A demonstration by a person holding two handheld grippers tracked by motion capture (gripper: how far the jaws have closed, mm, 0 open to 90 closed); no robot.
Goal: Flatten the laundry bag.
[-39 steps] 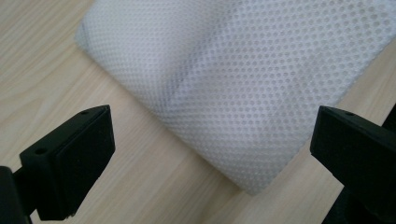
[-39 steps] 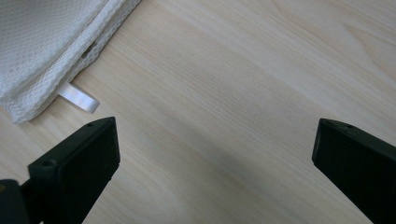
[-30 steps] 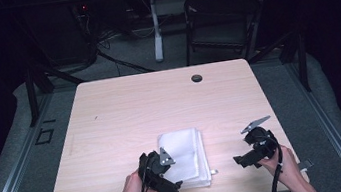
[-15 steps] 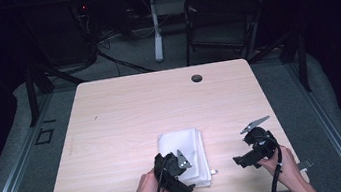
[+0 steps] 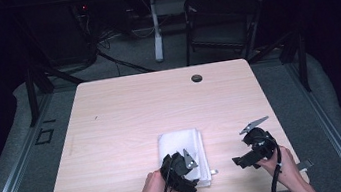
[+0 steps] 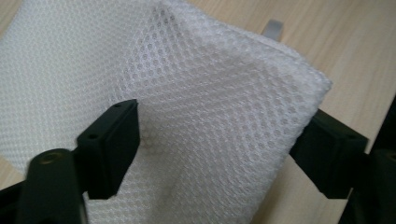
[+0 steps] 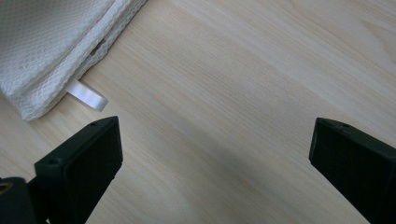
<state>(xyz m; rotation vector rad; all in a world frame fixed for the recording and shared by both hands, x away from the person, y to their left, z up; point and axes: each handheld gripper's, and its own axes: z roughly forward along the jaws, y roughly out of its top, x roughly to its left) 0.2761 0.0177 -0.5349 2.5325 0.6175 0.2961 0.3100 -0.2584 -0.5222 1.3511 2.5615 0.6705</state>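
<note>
Towel (image 6: 210, 116) corner by the table's (image 5: 113, 134) near edge sits between my left gripper's (image 6: 215, 154) closing jaws; I pinch just the top layers. My right gripper (image 7: 212, 154) hangs wide.

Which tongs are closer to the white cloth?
Left. The left tongs are around a corner of the white cloth, jaws just closing. The right tongs sit beside it over bare table.

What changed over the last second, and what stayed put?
The left gripper slid right onto the near corner of the folded white cloth; its jaws have just been closing around that corner, which now lies between them. The right gripper, open, and the cloth stayed in place.
</note>
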